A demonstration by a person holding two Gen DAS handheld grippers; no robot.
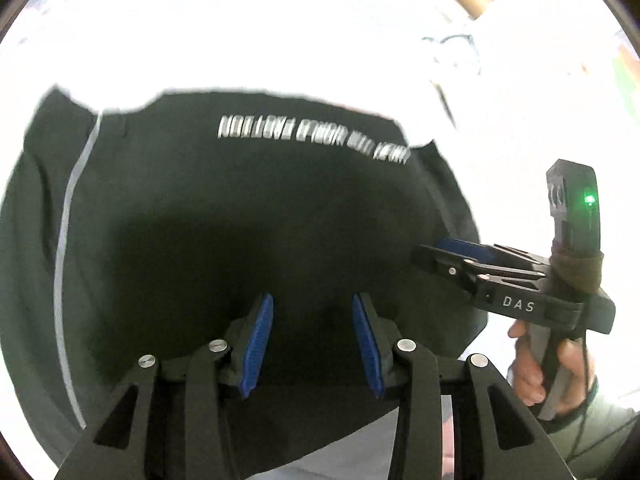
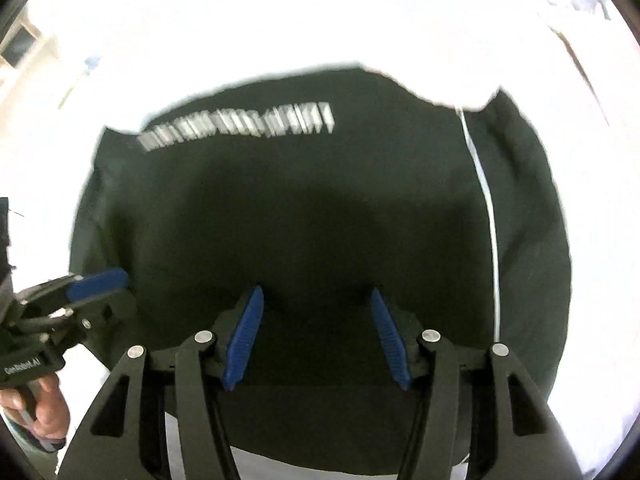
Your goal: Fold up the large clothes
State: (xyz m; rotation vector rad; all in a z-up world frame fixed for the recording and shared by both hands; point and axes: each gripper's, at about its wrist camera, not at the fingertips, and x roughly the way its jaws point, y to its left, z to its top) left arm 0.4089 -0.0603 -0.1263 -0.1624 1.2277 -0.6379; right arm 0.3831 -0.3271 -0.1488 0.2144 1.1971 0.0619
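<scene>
Two grippers hang over a dark garment [image 1: 248,216] spread flat on a bright white surface [image 1: 280,32], and neither holds anything. The left gripper [image 1: 312,336] has its blue ribbed fingers [image 1: 258,344] spread with only cloth below the gap; the right gripper [image 2: 316,336] stands likewise parted and empty.

The likely slip: either pair may close on just the top layer, or on too shallow a pinch, so the fold would drag unevenly and the near hem bunch up. Fingers closing at uneven heights could skew the fold line too.

The cloth looks soft, matte and heavy (a sweatshirt, perhaps), with blurred white lettering [image 2: 240,126] across it and a thin pale stripe [image 2: 490,208] down one side. Its outline is broad and rounded, with few wrinkles.
</scene>
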